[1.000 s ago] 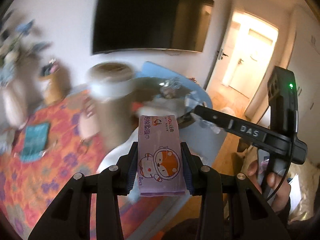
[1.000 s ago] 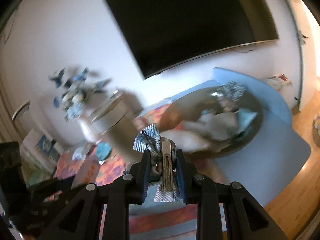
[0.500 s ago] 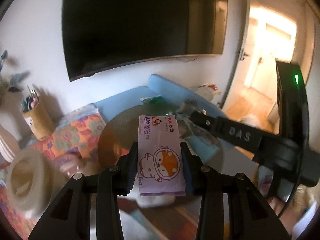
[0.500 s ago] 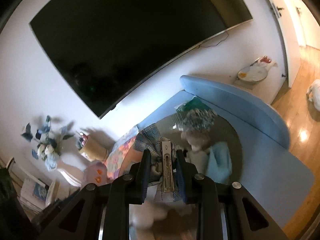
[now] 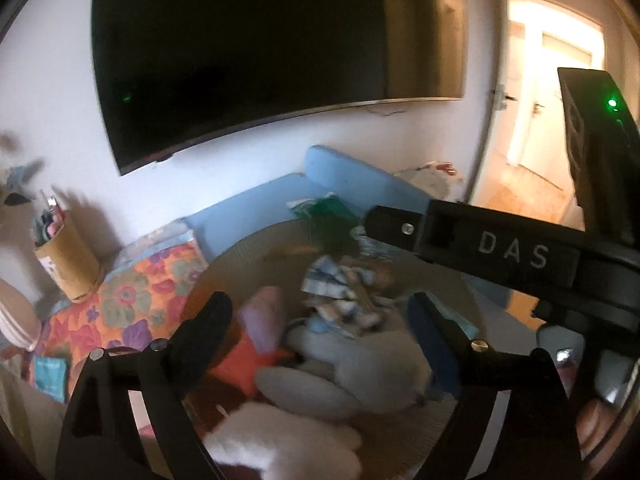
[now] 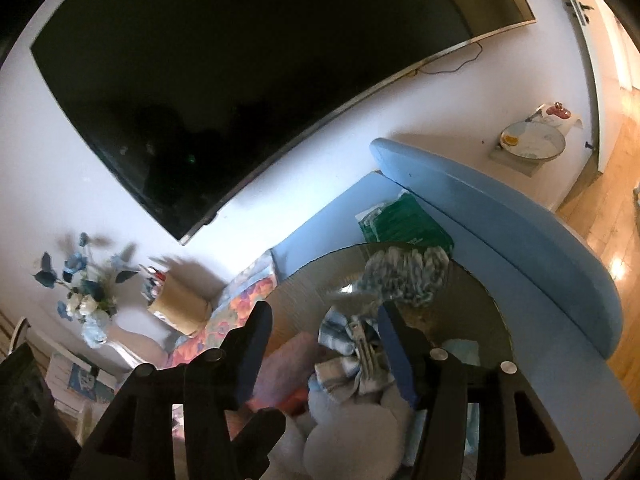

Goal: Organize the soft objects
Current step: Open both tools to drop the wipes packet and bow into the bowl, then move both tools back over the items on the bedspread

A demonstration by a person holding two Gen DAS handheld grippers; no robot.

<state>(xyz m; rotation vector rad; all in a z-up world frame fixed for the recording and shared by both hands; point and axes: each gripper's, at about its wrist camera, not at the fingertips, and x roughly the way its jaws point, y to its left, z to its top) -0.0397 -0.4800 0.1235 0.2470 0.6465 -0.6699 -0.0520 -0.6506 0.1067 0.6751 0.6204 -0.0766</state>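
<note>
Purple tissue pack (image 5: 262, 316) and blue-checked cloth (image 6: 348, 360), clamped in the tongs a second ago, now lie among soft toys in the round woven basket (image 6: 304, 292), as left gripper (image 5: 320, 344) and right gripper (image 6: 324, 356) open, empty, above them.

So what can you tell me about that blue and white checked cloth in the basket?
The checked cloth is a soft, crumpled rag in blue and white squares, bunched up rather than folded. A flat metal-looking clip sits on it. It lies in the round basket, on top of a pale plush toy and beside a pink fuzzy thing. It sits between the opening fingers of the right claw; whether they touch it is unclear.
</note>
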